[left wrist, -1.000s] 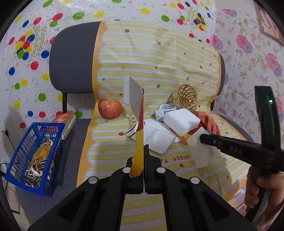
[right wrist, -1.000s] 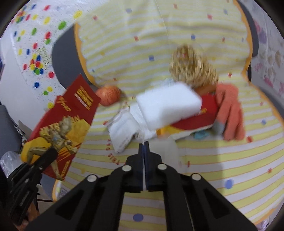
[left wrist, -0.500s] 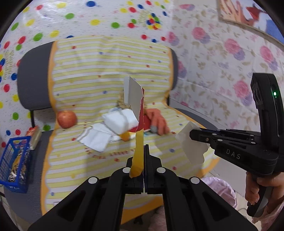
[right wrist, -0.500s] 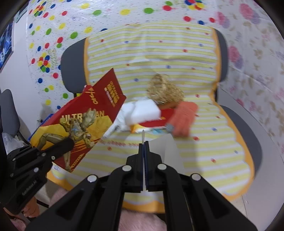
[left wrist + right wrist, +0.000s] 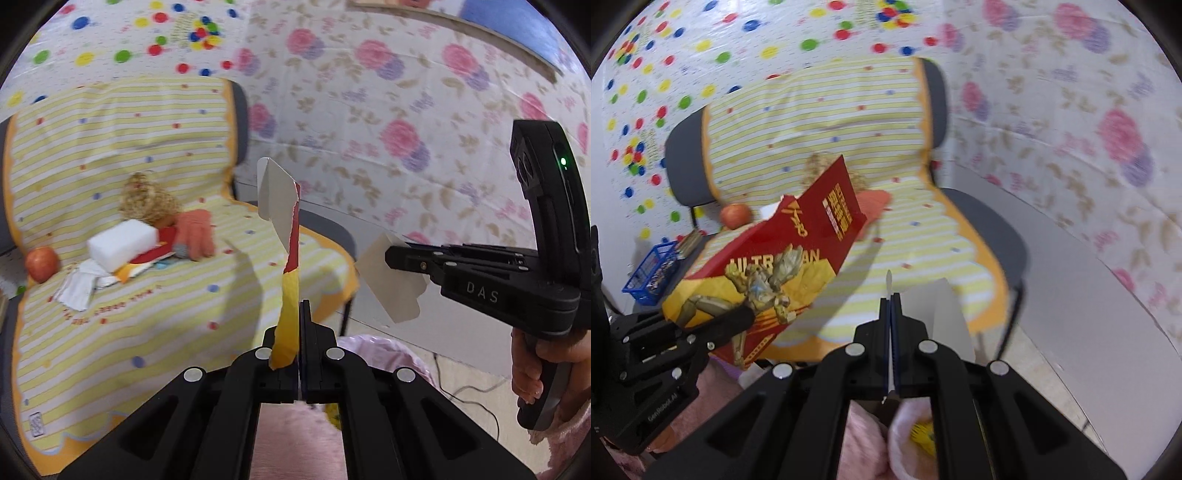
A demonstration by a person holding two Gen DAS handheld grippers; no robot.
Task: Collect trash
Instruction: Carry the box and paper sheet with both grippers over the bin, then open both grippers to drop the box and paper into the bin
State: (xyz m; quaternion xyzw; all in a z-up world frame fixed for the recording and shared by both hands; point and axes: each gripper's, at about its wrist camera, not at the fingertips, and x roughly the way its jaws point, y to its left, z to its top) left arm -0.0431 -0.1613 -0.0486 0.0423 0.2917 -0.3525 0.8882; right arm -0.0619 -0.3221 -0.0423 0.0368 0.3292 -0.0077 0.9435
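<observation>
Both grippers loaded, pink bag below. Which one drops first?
Probably the right. The right gripper is shut on a white paper scrap, with the pink bag's opening showing directly beneath it. The left gripper, shut on the red torn carton, shows mostly bag fabric below, so looks less centred.

You're in a home room: floral wallpaper (image 5: pixel 406 122) at 1 o'clock, a polka-dot sheet (image 5: pixel 701 48) at 11, and 1 chair (image 5: pixel 982 221) under a striped yellow cloth (image 5: pixel 122 295).
</observation>
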